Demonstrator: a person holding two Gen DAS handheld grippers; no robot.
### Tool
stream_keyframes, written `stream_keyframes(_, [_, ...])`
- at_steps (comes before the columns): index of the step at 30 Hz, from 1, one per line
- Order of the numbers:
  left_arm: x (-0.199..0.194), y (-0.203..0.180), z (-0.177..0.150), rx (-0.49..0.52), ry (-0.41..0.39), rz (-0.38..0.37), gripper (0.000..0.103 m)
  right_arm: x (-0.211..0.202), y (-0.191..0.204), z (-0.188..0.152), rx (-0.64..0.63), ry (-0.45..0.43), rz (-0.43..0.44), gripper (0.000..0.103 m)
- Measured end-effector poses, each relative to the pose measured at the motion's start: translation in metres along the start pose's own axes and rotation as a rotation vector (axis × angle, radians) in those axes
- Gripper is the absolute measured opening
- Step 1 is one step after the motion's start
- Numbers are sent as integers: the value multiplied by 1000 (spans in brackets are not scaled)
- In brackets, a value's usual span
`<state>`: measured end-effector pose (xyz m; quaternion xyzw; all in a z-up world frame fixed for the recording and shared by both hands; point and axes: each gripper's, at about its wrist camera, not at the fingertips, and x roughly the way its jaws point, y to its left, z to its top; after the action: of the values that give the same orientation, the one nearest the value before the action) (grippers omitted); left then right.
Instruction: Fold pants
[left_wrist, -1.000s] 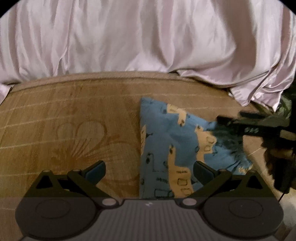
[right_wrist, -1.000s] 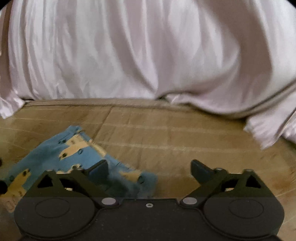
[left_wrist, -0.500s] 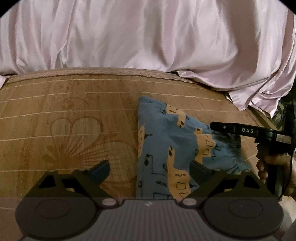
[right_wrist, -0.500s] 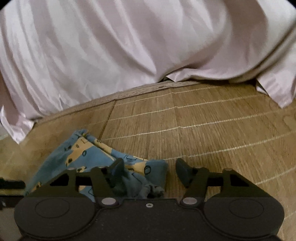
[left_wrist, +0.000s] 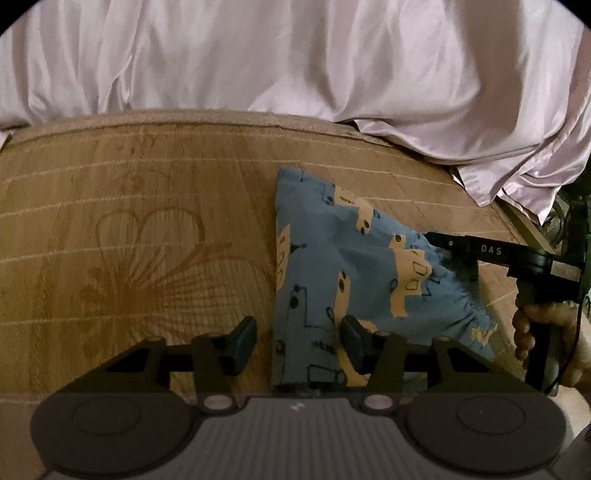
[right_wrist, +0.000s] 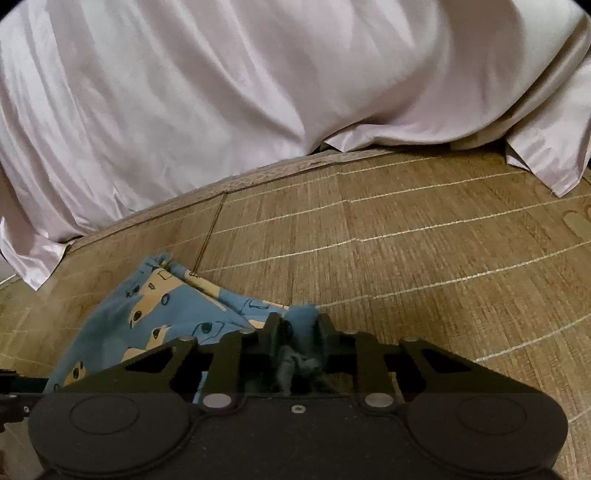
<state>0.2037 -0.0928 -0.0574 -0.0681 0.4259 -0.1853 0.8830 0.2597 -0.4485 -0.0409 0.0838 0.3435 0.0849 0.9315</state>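
The blue cotton pants with yellow car print (left_wrist: 354, 266) lay folded on the woven bamboo mat (left_wrist: 147, 229), toward its right edge. The right gripper (right_wrist: 295, 332) pinched a bunched corner of the pants; the left gripper (left_wrist: 297, 338) was spread, straddling the near left corner (not yet gripping). Best to close the left on that corner, then lift both evenly. Pale pink satin sheet (left_wrist: 295, 66) draped along the mat's far edge.
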Motion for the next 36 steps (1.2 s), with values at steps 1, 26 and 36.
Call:
stream_keyframes(1, [0,0,0,2,5,-2,49,-1,1,-1,-3,-4,-4,19])
stream_keyframes(26, [-4,-4,0,-5,8,-68,19,-47,51,0,-192,-219,-42,12])
stream_keyframes(36, [-21,-3,10,6,-10,-52,19,-63,64,6,-184,-257,-47,12])
